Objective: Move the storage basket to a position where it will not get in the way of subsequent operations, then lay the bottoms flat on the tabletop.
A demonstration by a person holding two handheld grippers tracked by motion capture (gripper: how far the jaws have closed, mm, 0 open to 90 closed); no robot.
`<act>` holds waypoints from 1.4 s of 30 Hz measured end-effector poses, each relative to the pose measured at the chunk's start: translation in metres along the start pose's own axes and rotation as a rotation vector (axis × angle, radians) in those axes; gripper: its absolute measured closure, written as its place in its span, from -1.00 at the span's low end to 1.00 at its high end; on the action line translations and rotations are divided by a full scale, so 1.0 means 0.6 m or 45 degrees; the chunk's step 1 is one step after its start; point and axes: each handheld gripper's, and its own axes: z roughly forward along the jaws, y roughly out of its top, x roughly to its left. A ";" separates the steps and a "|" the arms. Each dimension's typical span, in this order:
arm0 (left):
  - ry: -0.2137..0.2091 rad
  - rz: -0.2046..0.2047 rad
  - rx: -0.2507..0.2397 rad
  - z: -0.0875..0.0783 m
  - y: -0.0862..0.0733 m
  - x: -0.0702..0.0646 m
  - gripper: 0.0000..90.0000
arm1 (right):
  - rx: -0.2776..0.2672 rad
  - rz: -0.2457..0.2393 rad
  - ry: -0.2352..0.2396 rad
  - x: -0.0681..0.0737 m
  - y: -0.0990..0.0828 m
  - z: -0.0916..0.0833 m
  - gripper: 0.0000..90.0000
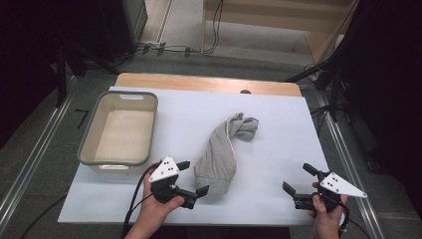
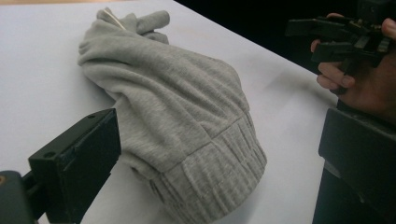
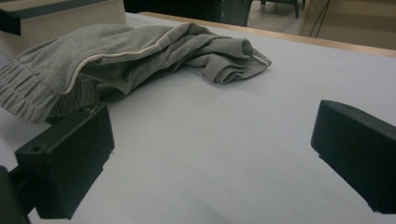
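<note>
One grey garment [image 1: 222, 149] lies bunched mid-table on the white sheet [image 1: 278, 129]. One empty tub [image 1: 119, 130] sits at left. Two grippers: left gripper [image 1: 193, 178] jaws apart beside garment's ribbed hem; right gripper [image 1: 297, 178] jaws apart, well clear.

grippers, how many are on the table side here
2: the left gripper sits open at the ribbed end of the grey garment; the right gripper is open over bare white table.
</note>
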 end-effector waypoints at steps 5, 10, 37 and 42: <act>-0.008 -0.006 0.047 0.026 -0.003 -0.002 -1.00 | 0.000 0.001 0.001 0.000 0.000 0.000 -1.00; -0.005 -0.006 0.104 0.049 -0.010 -0.004 -1.00 | 0.003 0.003 0.000 0.000 -0.001 0.001 -1.00; 0.143 0.045 0.238 0.096 -0.029 -0.018 -0.44 | 0.027 -0.022 0.041 0.017 0.002 0.016 -1.00; 0.130 0.063 0.225 0.092 -0.026 -0.020 0.07 | 0.035 -0.032 0.057 0.023 0.003 0.022 -1.00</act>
